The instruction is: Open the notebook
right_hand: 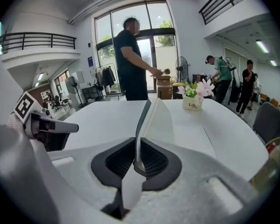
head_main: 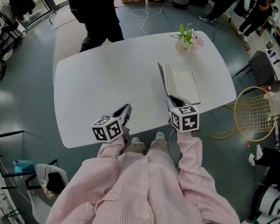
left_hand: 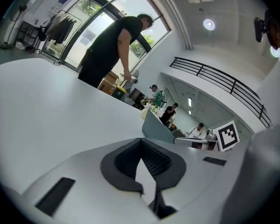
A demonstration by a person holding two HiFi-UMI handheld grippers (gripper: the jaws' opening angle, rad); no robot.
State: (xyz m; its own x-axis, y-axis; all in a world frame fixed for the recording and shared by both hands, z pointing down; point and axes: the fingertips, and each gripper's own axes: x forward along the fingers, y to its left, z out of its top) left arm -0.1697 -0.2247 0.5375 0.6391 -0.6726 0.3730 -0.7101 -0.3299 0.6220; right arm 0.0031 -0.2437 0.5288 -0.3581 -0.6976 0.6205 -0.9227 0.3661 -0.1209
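Observation:
The notebook [head_main: 183, 84] lies on the right part of the white table [head_main: 107, 83], with white pages showing. Its grey cover [head_main: 162, 76] stands lifted on edge along the left side. My right gripper [head_main: 174, 100] is shut on the near end of that cover. In the right gripper view the cover [right_hand: 148, 120] rises upright from between the pads, with the right gripper [right_hand: 139, 164] clamped on its lower edge. My left gripper [head_main: 124, 111] hovers by the table's near edge, shut with nothing in it. In its own view the left gripper [left_hand: 141, 148] points across bare table, and the raised cover [left_hand: 156, 127] is at the right.
A small pot of flowers [head_main: 187, 41] stands at the table's far right. A person in black [head_main: 95, 13] stands at the far side. A gold wire chair [head_main: 254, 113] sits off the table's right edge. More people are farther back.

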